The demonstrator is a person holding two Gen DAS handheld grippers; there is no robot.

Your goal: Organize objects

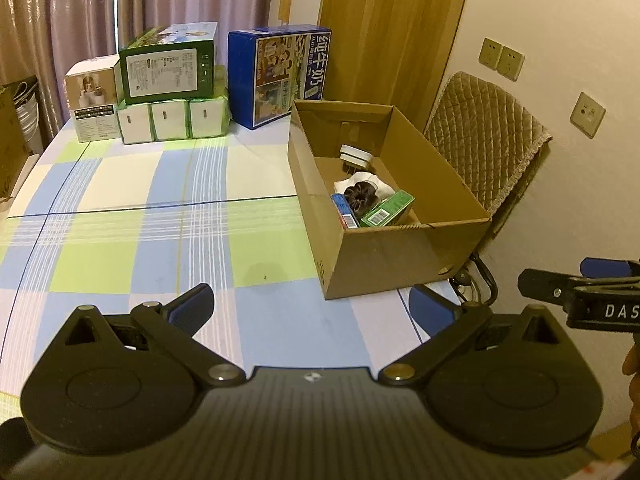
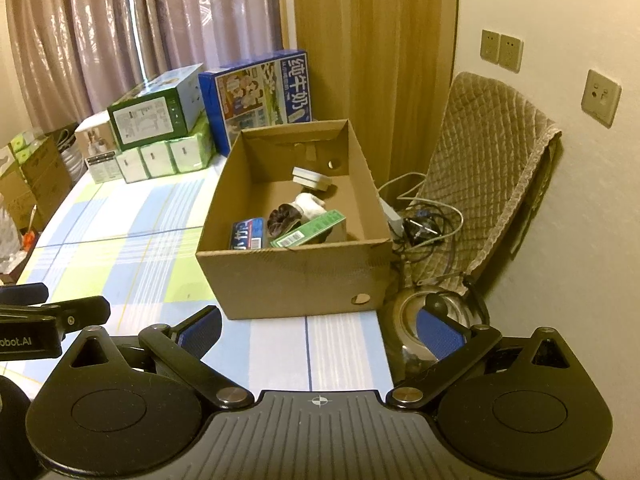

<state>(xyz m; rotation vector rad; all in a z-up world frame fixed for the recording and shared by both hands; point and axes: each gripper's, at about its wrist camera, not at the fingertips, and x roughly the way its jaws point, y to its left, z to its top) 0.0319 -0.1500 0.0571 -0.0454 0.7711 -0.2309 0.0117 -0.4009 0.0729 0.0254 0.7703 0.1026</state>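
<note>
The right gripper (image 2: 320, 330) hangs with fingers spread wide and empty over the checked tablecloth (image 2: 132, 240); ahead stands an open cardboard box (image 2: 296, 276) holding a green carton (image 2: 308, 229), a dark scrunchie (image 2: 282, 216) and a white adapter (image 2: 310, 178)

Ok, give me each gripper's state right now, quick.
Left gripper: open, fingers spread, holding nothing, above the tablecloth.
Right gripper: open, fingers spread, holding nothing.

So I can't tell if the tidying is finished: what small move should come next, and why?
Probably just hold both away: the left gripper and right gripper are open and empty, the small items already lie in the cardboard box, and no loose item shows on the checked cloth.
</note>
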